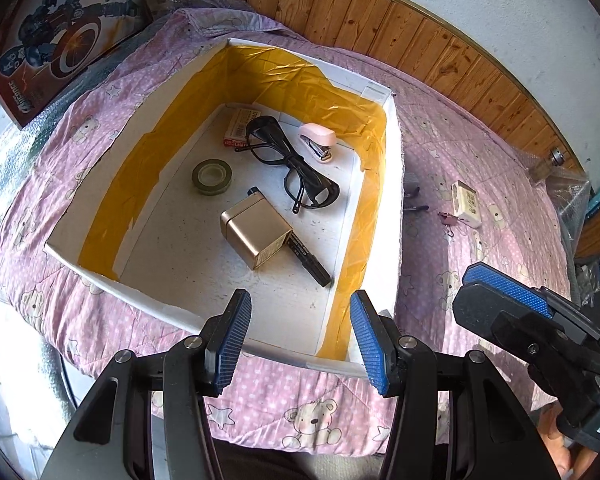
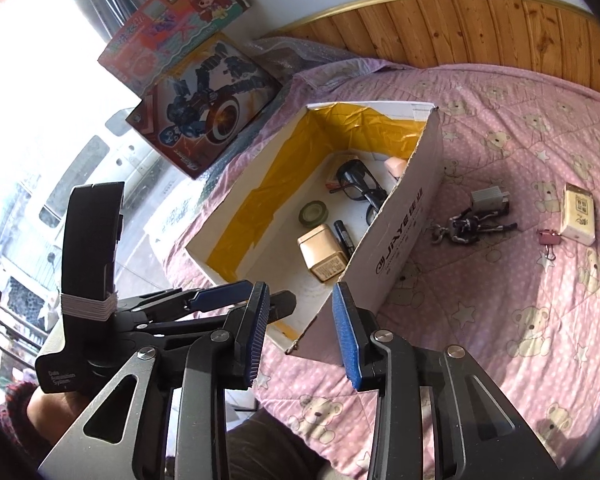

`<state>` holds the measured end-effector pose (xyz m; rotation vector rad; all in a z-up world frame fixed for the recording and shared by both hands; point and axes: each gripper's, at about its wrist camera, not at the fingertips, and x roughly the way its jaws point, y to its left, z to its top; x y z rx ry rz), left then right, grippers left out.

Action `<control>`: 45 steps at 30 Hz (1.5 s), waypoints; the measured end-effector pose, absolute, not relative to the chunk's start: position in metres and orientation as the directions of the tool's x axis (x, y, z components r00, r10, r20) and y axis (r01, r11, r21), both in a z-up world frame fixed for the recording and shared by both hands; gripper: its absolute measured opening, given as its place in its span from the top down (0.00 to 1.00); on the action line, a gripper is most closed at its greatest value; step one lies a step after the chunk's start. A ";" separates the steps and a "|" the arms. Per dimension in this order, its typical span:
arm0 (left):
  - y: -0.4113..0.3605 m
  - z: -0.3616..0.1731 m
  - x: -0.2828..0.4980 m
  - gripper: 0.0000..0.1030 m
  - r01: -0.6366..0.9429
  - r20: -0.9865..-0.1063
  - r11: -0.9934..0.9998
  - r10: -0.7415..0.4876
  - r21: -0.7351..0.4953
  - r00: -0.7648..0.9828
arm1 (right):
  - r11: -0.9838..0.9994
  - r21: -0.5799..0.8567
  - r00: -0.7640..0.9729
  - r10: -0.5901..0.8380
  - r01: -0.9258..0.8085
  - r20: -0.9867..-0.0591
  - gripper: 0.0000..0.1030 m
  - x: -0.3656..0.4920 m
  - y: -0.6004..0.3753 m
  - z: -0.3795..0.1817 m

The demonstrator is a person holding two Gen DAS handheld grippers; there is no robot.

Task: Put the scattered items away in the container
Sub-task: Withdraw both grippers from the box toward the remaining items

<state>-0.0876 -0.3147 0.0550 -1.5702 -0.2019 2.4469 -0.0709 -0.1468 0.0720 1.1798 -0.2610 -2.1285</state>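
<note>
Both grippers, left (image 1: 300,334) and right (image 2: 302,330), gape empty beside the box (image 2: 404,216); chain lock (image 2: 474,222), seemingly, outside

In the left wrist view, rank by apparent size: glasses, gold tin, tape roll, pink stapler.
1. glasses
2. gold tin
3. tape roll and pink stapler look alike; the stapler lies farther from the camera, so I won't rank them.

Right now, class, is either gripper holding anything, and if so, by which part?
Nothing is held. The left gripper and the right gripper are both open and empty, near the box.
</note>
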 end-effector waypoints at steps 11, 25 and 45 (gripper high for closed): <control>-0.284 0.079 -0.058 0.48 -0.153 -0.855 -0.980 0.189 -0.130 -0.482 | -0.715 0.556 -0.414 -0.699 0.424 -0.583 0.64 -0.043 -0.100 0.071; -0.189 0.081 -0.041 0.44 -0.401 -0.832 -0.916 0.220 0.003 -0.509 | -0.745 0.640 -0.467 -0.641 0.188 -0.609 0.62 -0.051 -0.010 0.011; -0.103 -0.020 -0.183 0.39 -0.382 -0.894 -0.922 0.124 0.056 -0.430 | -0.820 0.572 -0.486 -0.503 0.008 -0.715 0.51 -0.155 0.062 -0.050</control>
